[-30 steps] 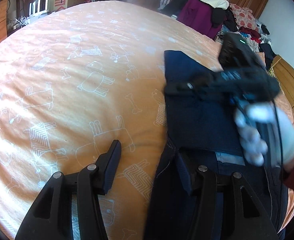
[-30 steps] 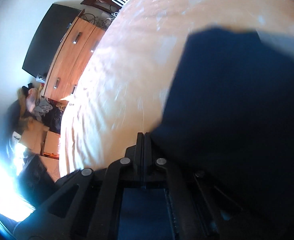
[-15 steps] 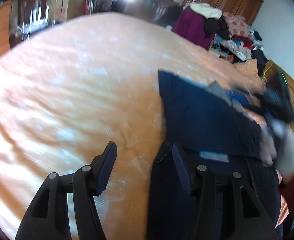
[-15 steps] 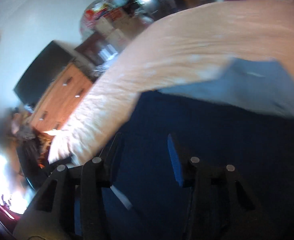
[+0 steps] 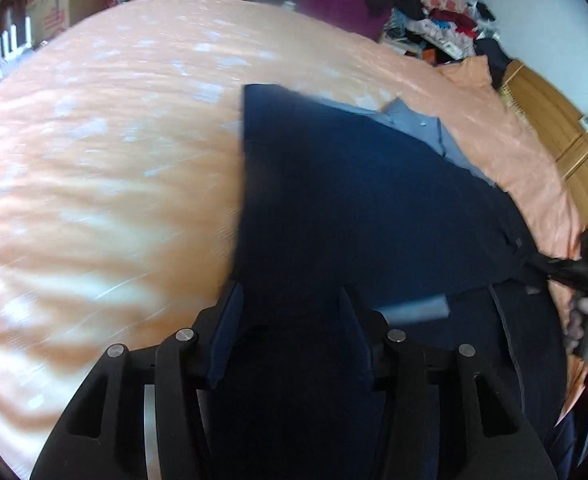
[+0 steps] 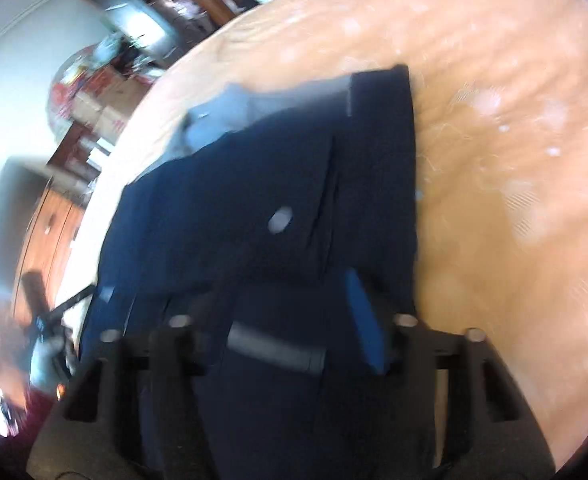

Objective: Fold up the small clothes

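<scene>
Newly folded navy garment (image 5: 358,208), pale lining exposed.

Home bedroom: orange-sheeted bed (image 5: 94,160), wooden wardrobes (image 5: 554,120), clothes pile (image 5: 434,12).

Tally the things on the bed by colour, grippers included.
Navy garment: 1
Pale blue lining patch: 1
Black hand-held gripper: 2, left hand-held gripper, right hand-held gripper
Orange bedspread: 1
Total: 5
</scene>
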The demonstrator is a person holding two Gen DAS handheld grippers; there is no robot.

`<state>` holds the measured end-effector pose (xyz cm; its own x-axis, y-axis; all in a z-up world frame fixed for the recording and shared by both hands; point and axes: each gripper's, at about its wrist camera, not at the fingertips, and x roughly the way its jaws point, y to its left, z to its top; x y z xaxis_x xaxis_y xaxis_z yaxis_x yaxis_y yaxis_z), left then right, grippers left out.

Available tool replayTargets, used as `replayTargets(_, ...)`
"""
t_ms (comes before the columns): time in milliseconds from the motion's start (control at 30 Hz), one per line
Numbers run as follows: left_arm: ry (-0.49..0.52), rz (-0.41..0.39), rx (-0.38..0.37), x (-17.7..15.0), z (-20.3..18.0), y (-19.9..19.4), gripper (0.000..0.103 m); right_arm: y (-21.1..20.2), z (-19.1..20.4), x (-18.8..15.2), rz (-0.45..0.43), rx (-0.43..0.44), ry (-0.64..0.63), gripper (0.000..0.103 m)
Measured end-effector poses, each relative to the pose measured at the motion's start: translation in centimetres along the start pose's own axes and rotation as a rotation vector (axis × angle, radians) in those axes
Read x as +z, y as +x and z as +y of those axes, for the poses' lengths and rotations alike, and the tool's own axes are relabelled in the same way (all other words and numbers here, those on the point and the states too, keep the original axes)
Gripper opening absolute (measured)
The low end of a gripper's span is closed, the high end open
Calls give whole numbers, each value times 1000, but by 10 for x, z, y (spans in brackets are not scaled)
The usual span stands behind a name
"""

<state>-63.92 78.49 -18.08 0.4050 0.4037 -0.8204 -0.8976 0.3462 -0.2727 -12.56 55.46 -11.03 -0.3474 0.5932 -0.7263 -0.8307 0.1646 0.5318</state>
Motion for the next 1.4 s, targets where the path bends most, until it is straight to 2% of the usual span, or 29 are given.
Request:
replayTargets(67,-5,23,13,-11,8,-15,55,-19,16,-22,32,-6,-42,60)
replayTargets(100,-13,36,-4,-23,14,-27,55,-33,17,-35,52,-6,-60,60)
replayTargets(200,-74,46,-83,-59,34,-62,56,-69,10,-81,125,-15,-78,60)
replayTargets(300,-143,53,-183,-107,48,-92,58,-94,3,-132,164,-32,-38,60)
replayTargets(400,-165,58,-272,-140,46,-107,59,-106,-8,-176,192,-48,17,61)
replayTargets(500,-135,70,-304,-159,36,-115,59,-111,-10,-203,188,-88,12,60)
replayTargets(600,-109,70,-306,-167,26,-120,60,-111,-14,-209,164,-90,18,62)
replayTargets(733,-100,75,-330,-170,23,-119,60,-101,-7,-215,218,67,66,62)
replayTargets(767,-98,76,-340,-172,25,-121,60,-95,0,-218,232,77,62,62)
replayTargets(867,-86,94,-388,-177,29,-124,59,-93,-3,-221,229,76,72,62)
replayTargets(1067,-48,149,-400,-194,30,-125,53,-93,-3,-218,234,77,78,61)
replayTargets(1267,1,216,-435,-205,12,-116,52,-93,-3,-220,229,81,91,61)
replayTargets(1400,-49,230,-444,-205,18,-111,46,-91,-7,-220,229,97,107,61)
